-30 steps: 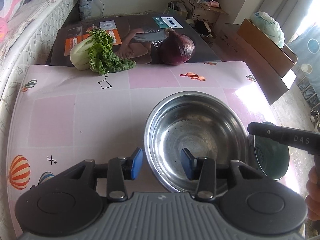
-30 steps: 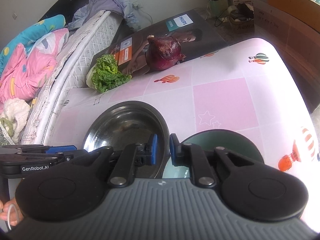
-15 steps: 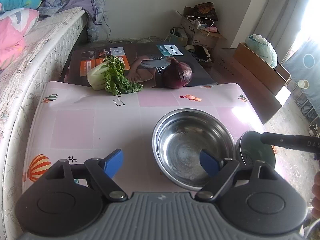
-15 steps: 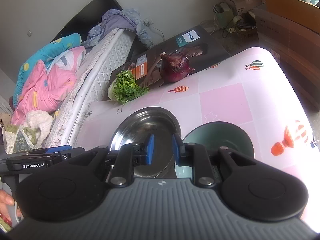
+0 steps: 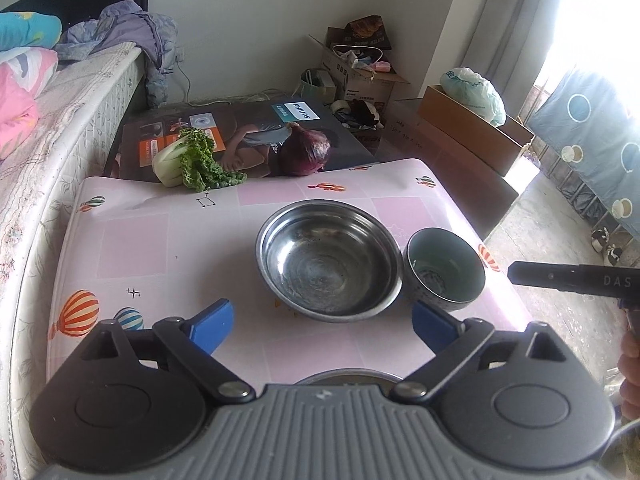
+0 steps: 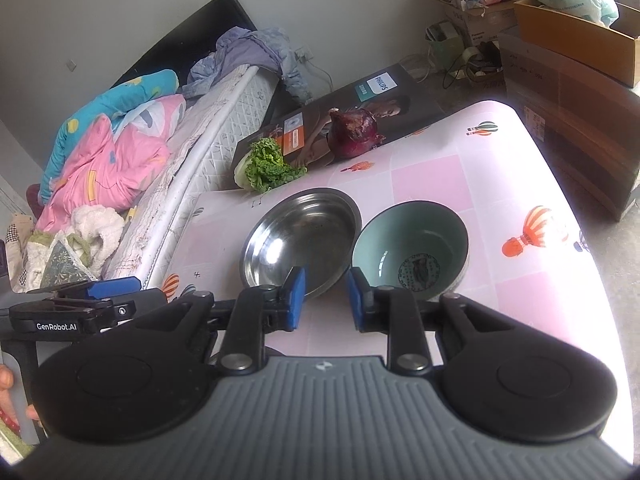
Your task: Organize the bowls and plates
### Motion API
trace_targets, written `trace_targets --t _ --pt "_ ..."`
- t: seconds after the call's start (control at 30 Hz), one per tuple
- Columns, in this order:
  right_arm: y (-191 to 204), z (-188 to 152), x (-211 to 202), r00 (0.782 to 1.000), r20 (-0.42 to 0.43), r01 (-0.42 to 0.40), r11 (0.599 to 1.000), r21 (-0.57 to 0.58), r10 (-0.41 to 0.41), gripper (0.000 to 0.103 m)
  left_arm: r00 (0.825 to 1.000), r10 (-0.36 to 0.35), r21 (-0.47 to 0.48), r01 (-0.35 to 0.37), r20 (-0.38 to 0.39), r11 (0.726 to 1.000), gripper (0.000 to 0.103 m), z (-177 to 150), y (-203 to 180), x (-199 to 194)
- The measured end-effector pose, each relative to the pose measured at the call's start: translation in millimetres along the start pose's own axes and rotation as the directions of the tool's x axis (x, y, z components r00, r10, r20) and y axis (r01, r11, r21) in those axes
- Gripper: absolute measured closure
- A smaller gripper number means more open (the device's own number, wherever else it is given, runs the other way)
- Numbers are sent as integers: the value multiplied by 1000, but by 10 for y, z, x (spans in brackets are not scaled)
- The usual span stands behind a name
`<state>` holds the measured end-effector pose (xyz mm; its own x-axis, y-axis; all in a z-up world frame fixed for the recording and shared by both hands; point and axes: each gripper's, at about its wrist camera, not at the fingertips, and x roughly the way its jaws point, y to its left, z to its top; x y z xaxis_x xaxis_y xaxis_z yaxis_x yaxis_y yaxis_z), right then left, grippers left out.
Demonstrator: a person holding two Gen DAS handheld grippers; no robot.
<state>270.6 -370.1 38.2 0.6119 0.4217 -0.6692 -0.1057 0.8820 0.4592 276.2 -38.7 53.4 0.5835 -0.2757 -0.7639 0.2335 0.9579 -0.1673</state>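
A steel bowl (image 5: 328, 260) and a smaller green ceramic bowl (image 5: 444, 272) stand side by side on the pink tablecloth (image 5: 168, 240), rims nearly touching. My left gripper (image 5: 322, 320) hovers back from the steel bowl, its jaws opening wide with nothing between the blue pads (image 5: 212, 320). In the right wrist view the steel bowl (image 6: 300, 236) and green bowl (image 6: 410, 248) lie just ahead of my right gripper (image 6: 326, 298). Its jaws are opening, a narrow gap with nothing in it. A curved metal rim (image 5: 348, 378) peeks out under the left gripper's body.
A bok choy (image 5: 188, 160) and a red onion (image 5: 304, 152) lie at the table's far edge against a dark printed box (image 5: 240, 128). A mattress (image 5: 60, 128) runs along the left side. Cardboard boxes (image 5: 472, 128) stand on the floor to the right.
Both grippers drew back and up from the bowls. The left jaws spread wide, off the steel bowl's rim. The right jaws parted a little at the green bowl's rim.
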Motion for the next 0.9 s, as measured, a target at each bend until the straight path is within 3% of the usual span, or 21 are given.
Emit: trace_targets --t 0.47,0.77,0.9 --pt "-485 -98 -382 1000 20 -4 996 86 2 78 997 -73 22 74 -33 997 7 -32 -599 307" --pt "-829 -1 -89 1000 -22 0 990 143 3 78 988 -104 23 107 -113 994 39 74 -862 828" --pt "-971 77 160 999 -45 -1 986 167 8 78 985 -105 15 108 -141 994 62 144 -897 1042"
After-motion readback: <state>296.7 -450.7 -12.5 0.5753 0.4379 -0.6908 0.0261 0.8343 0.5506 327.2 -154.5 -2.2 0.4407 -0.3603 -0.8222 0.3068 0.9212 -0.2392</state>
